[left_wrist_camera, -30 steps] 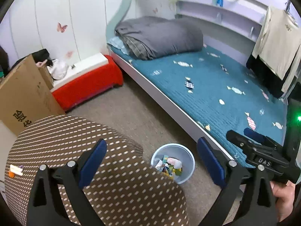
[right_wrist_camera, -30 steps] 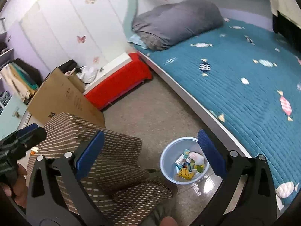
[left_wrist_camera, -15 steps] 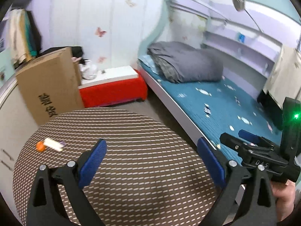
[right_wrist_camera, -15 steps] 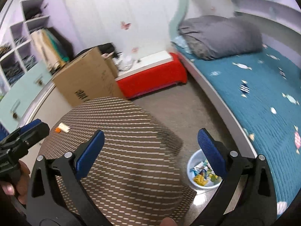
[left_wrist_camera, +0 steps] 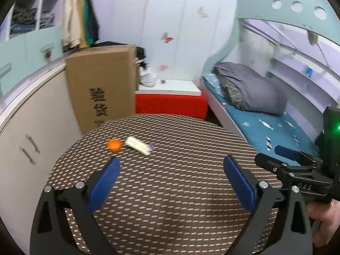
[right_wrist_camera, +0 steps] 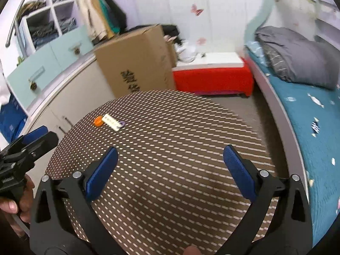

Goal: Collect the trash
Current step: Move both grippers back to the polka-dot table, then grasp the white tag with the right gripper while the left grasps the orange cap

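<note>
Two bits of trash lie on the far left part of a round table [left_wrist_camera: 180, 191] with a brown dotted cloth: an orange cap [left_wrist_camera: 114, 144] and a white wrapper [left_wrist_camera: 139, 145] with a purple end beside it. The right wrist view shows the same orange cap [right_wrist_camera: 98, 121] and white wrapper [right_wrist_camera: 112, 122] on the table [right_wrist_camera: 170, 148]. My left gripper [left_wrist_camera: 171, 167] is open above the table's near half, short of the trash, with nothing between its fingers. My right gripper [right_wrist_camera: 170, 156] is open too and holds nothing. The bin is out of view.
A tall cardboard box [left_wrist_camera: 102, 95] stands behind the table against a curved cabinet [left_wrist_camera: 31, 127]. A red bench [left_wrist_camera: 170, 104] with a white top sits beyond, and a bed [left_wrist_camera: 265, 125] with a grey duvet runs along the right. Bare floor [right_wrist_camera: 252, 110] lies between table and bed.
Both views have swung up and left from the floor bin to the table top. The cap and wrapper now sit nearer the middle. Both grippers stayed open.
</note>
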